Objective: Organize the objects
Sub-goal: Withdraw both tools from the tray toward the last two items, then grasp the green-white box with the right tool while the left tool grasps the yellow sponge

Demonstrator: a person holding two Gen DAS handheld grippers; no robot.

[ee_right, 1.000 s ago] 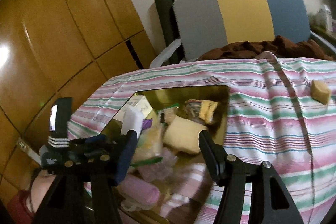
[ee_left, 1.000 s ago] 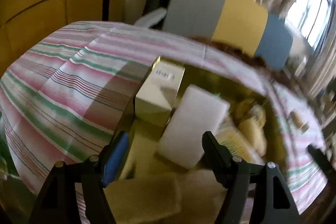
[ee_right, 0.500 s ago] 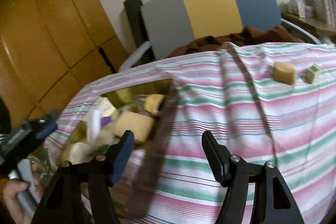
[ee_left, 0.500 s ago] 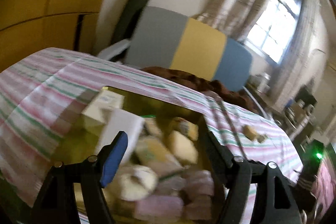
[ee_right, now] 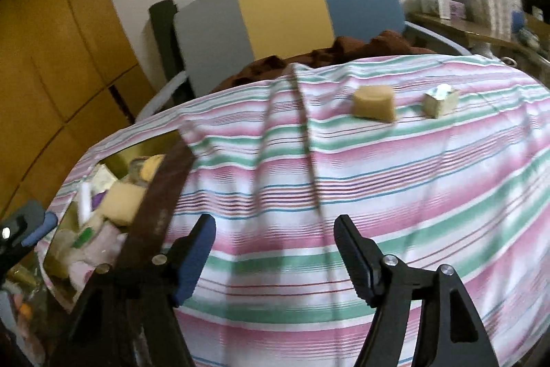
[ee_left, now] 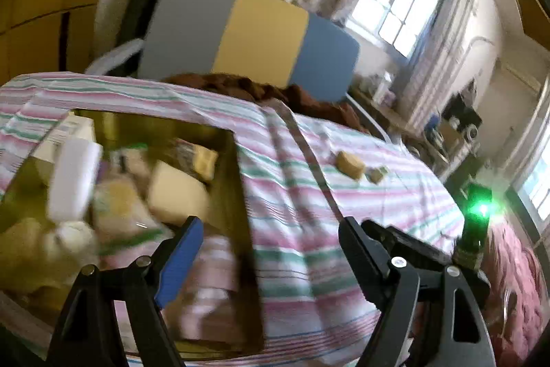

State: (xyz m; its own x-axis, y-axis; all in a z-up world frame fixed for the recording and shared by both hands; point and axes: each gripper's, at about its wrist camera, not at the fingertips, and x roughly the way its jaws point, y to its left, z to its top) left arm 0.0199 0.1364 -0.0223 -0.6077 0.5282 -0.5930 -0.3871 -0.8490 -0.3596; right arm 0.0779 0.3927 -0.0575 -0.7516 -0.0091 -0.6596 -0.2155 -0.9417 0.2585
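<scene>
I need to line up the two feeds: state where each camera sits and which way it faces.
Left wrist: on the left gripper, looking down across the box and striped cloth; own fingers, empty.
Right wrist: on the right gripper, facing the cloth; own fingers, opening, empty; left gripper at edge.
Shared: tan block, small box, chair.

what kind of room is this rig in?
Looks like a lived-in home room, maybe a bedroom or living room: striped cloth over a table, padded chair with a brown blanket, curtained window, cluttered side desk.
</scene>
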